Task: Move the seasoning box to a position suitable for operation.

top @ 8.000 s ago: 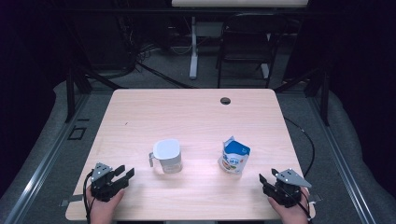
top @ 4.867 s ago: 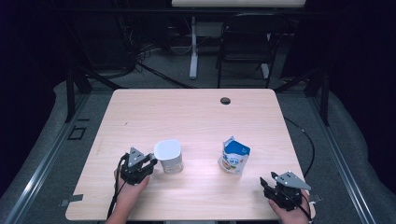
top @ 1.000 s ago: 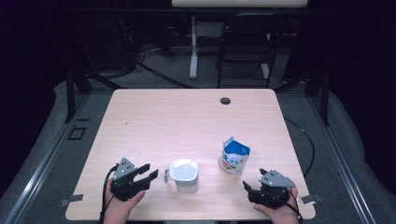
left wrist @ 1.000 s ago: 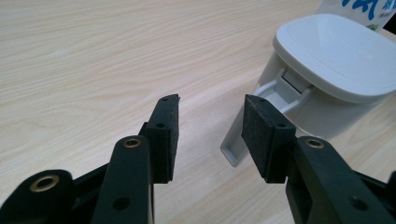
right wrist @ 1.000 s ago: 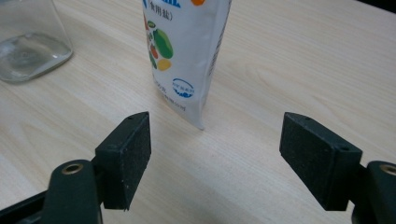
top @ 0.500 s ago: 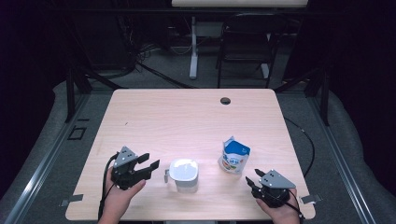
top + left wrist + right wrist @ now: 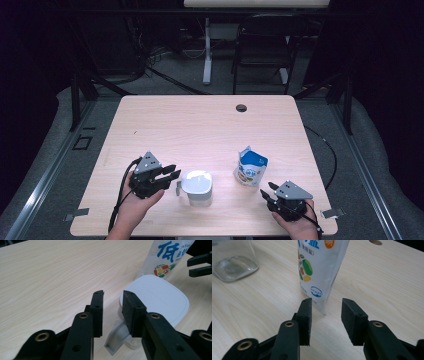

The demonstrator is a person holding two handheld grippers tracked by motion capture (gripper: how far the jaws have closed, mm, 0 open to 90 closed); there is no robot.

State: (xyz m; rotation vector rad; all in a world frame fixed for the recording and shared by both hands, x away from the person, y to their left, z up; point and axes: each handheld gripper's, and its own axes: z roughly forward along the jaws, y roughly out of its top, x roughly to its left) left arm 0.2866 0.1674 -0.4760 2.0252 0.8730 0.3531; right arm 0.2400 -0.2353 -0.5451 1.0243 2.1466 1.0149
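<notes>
My left hand-held gripper (image 7: 112,296), jaws just narrowed (still apart), hovered over the jug (image 7: 160,296) handle; closing off-centre could have tipped it near the worktop's (image 7: 200,125) front edge.

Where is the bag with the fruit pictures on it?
In the high view the bag stands upright on the table's near right part, between the white-lidded jug to its left and the right gripper just in front.

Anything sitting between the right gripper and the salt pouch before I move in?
No. In the high view only bare table separates the right gripper from the salt pouch; the right gripper view shows the same bare wood.
</notes>
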